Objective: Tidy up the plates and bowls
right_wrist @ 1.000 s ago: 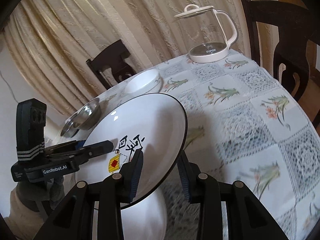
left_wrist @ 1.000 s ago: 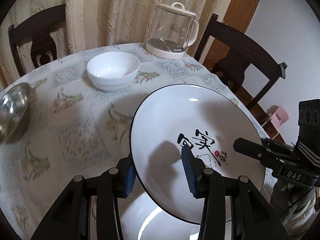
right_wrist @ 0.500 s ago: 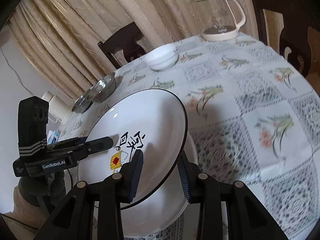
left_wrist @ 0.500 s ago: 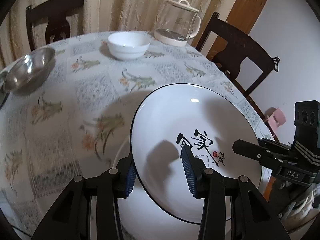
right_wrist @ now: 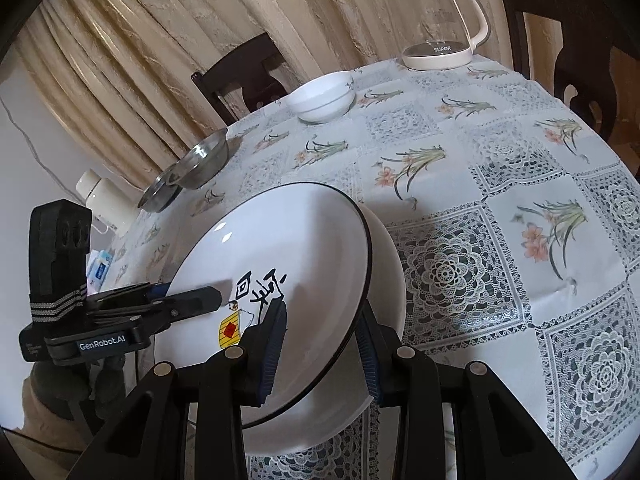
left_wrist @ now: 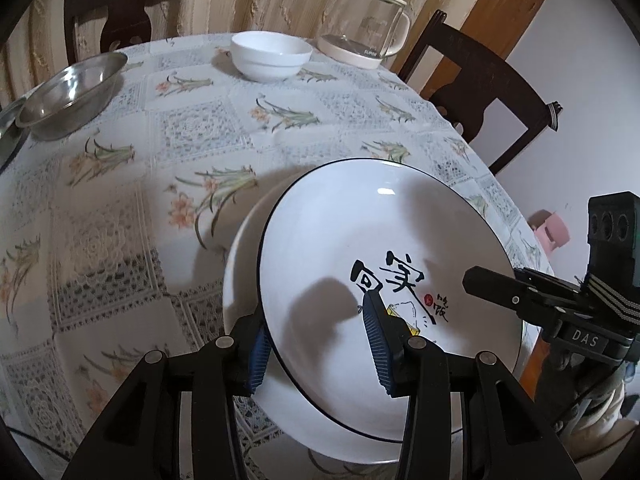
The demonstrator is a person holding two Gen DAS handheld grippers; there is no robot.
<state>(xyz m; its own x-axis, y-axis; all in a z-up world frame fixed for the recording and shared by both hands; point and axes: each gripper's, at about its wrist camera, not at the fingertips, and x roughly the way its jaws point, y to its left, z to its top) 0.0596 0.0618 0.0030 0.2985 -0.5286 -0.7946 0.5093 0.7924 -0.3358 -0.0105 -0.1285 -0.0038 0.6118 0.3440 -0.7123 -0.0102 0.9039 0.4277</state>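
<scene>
1. Since a second ago the black-rimmed plate sits lower, now just above a plain white plate at the near edge of the bench; whether they touch, I cannot tell.
2. The left hand-held gripper stays clamped on the black-rimmed plate's near-left rim.
3. The right hand-held gripper stays clamped on its opposite rim.
4. More of the floral tablecloth shows than before.
5. Far across the bench stand a white bowl, a steel bowl to the left, and a glass kettle to the right, well apart from the plates.
6. Dark chairs ring the bench.
</scene>
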